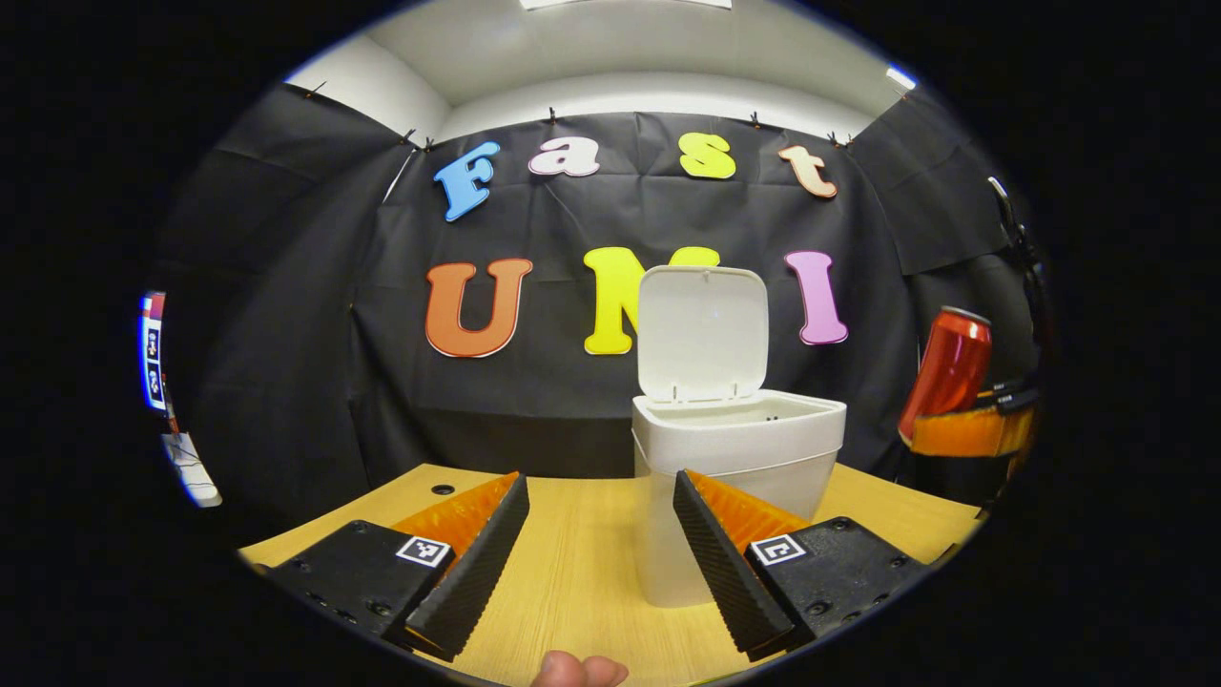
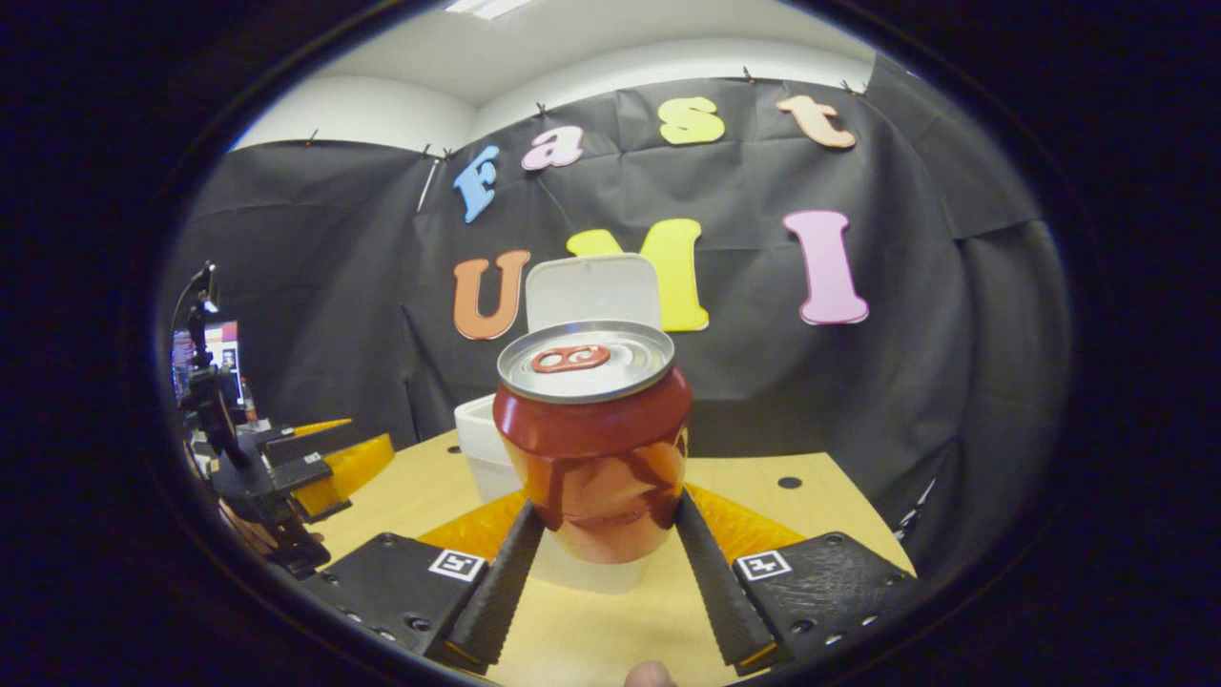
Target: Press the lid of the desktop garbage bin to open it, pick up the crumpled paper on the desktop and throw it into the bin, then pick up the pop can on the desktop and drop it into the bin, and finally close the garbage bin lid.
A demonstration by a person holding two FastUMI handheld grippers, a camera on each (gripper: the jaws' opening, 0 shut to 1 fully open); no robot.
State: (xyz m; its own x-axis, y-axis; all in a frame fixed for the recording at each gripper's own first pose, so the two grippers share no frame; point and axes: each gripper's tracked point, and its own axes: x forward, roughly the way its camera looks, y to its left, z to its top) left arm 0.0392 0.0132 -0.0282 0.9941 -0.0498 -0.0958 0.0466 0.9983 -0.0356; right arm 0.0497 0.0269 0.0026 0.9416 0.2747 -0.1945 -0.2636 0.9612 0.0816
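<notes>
The pop can [image 2: 593,439] stands upright between my right gripper's [image 2: 603,563] jaws, both fingers pressed on its lower sides, lifted above the tabletop [image 2: 744,487]. Just behind it the white garbage bin [image 1: 734,477] stands on the tabletop with its lid [image 1: 703,329] raised upright. My left gripper [image 1: 601,553] hovers before the bin, jaws spread wide, holding nothing, touching nothing.

Light wooden table [image 1: 572,563] with a white open-lidded garbage bin [image 1: 734,458] standing on it
</notes>
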